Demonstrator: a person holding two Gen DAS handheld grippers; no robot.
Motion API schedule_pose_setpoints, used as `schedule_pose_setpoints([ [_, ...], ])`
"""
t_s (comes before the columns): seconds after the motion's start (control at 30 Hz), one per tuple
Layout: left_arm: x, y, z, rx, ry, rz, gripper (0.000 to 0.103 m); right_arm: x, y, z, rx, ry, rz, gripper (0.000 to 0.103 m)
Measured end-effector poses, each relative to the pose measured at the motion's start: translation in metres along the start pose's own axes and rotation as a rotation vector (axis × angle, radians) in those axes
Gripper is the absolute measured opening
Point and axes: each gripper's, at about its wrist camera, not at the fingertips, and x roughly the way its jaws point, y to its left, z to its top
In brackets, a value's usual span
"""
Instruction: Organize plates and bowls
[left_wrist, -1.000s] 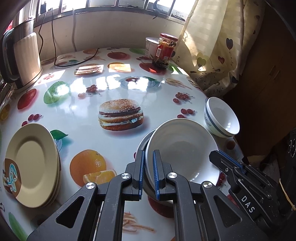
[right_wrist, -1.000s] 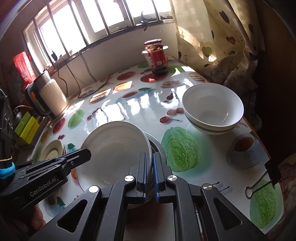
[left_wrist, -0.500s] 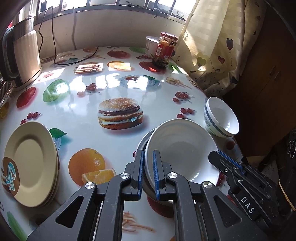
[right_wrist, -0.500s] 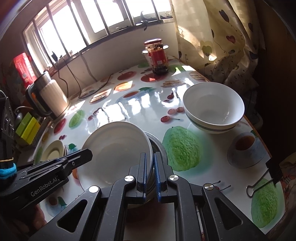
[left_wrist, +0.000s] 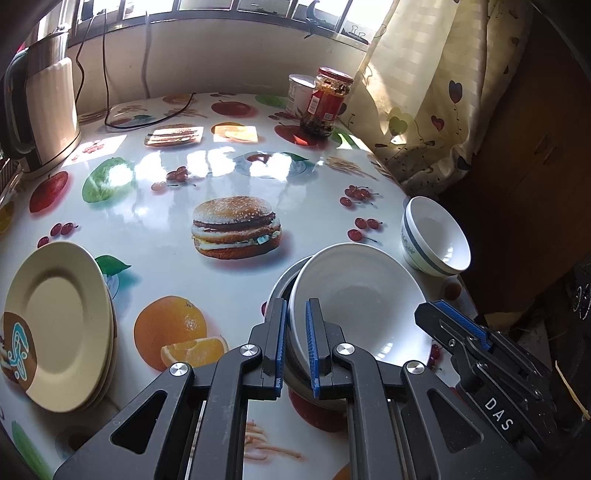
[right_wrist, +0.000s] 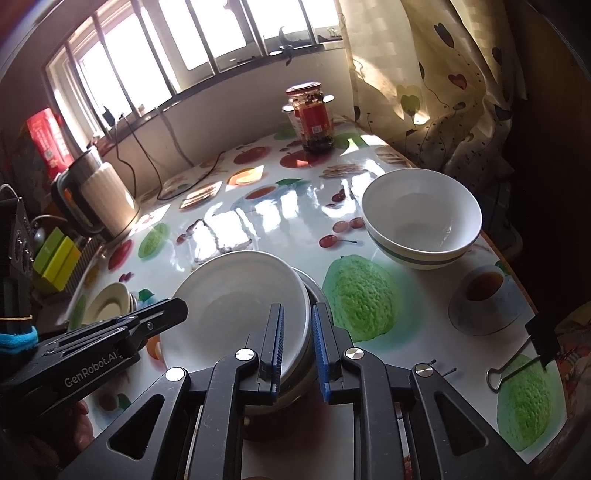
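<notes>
White bowl's (right_wrist: 236, 306) rim sits between both grippers' fingers (right_wrist: 274, 339).

Left gripper (left_wrist: 295, 332): angled down, jaws narrowly parted, astride the near rim of the white bowl (left_wrist: 362, 295); whether the pads press the rim cannot be told.

Right gripper (right_wrist: 298, 341): angled down, jaws have just been opening, bowl rim between them, right pad clear of it.
</notes>
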Motion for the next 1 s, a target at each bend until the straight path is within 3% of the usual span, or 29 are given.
schedule_pose_setpoints([
  [0.33,-0.027,-0.009,-0.004,0.029,-0.056,-0.027,0.011,-0.028,-0.008,-0.002,0.03,-0.058,-0.024,0.036],
  [0.67,-0.034,-0.034,-0.004,0.079,-0.059,-0.074,0.012,-0.06,-0.032,-0.011,0.096,-0.11,-0.088,0.04],
  [1.0,-0.011,-0.069,0.013,0.128,-0.034,-0.083,0.013,-0.066,-0.061,-0.006,0.119,-0.125,-0.124,0.044],
])
